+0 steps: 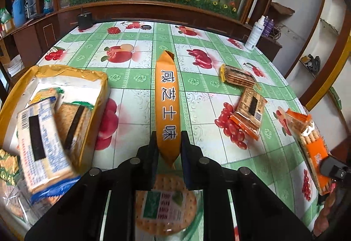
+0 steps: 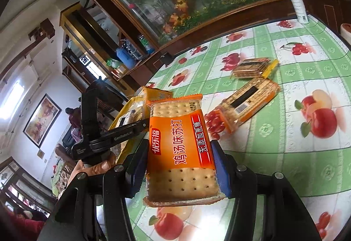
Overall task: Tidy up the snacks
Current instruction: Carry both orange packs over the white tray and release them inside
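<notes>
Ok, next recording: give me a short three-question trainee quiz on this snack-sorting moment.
1. True or false: the left gripper is empty.
2. What does the right gripper hold? A) white spray bottle B) orange cracker pack C) nothing
3. Fill in: the loose cracker packs lie on a ___-print tablecloth.

Key: 1 false, it grips the yellow-orange snack packet; 2 B; 3 fruit.

The table [image 1: 142, 78] has a green and white cloth with pictures of red fruit. Near its left edge lies a yellow bag [image 1: 65, 78] with cracker packs in it. Toward the right edge lie two cracker packs [image 1: 238, 74] [image 1: 250, 109], touching each other. A white spray bottle [image 1: 254, 32] stands at the far right corner. A small black box [image 1: 85, 19] sits at the far left corner. A round cracker pack [image 1: 164, 203] lies at the near edge.
</notes>
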`<control>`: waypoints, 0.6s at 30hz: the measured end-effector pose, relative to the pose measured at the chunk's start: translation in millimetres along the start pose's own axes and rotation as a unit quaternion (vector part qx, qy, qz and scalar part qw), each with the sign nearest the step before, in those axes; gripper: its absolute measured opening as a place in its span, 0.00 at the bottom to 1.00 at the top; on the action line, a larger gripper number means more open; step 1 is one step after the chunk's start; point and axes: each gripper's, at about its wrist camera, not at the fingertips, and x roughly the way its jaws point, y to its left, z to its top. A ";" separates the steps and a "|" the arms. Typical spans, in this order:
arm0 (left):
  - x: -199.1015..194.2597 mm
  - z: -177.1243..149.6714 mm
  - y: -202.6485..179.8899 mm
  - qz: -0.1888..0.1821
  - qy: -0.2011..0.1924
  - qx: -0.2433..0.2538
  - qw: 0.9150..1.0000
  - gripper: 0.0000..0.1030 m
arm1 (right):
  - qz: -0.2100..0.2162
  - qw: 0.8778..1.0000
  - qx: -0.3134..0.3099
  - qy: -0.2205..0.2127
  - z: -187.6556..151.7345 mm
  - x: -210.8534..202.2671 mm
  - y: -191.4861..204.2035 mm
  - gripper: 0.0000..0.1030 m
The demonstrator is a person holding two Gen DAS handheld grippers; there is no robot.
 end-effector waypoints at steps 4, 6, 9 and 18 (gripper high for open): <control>-3.6 -9.0 4.2 -0.007 0.001 -0.002 1.000 0.15 | 0.013 1.000 0.003 -0.002 -7.7 -0.1 7.9 0.54; -5.5 -11.0 4.8 -0.014 0.000 -0.004 1.000 0.15 | 0.013 1.000 0.002 -0.002 -9.6 -0.7 11.4 0.54; -10.3 -13.5 5.8 -0.024 -0.004 -0.008 1.000 0.15 | 0.014 1.000 0.001 -0.005 -9.2 -1.9 15.3 0.54; -44.8 -18.9 11.6 0.011 -0.039 0.002 0.999 0.15 | 0.031 0.999 -0.007 -0.007 -8.6 1.0 30.8 0.54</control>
